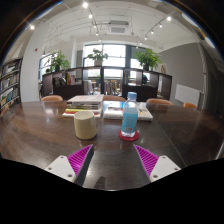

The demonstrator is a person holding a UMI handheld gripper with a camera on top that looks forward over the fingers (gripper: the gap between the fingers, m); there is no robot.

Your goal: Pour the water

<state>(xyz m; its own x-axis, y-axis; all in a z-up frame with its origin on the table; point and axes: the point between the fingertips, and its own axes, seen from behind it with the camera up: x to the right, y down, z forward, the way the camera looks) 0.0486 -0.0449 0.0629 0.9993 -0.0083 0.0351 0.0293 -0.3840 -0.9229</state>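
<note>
Dark wooden table, stacked books, potted plants, bookshelf

Dim indoor scene, backlit and strongly curved by the lens.

Daylight is coming through the windows at upper centre, ceiling spots are glaring along the top, the dark table is reflecting faintly, and lines are bending toward the frame's edges.

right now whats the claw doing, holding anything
Claw: open, holding nothing; the clear plastic bottle with blue cap and the cream ceramic mug stand on the dark wooden table beyond its fingers.
</note>
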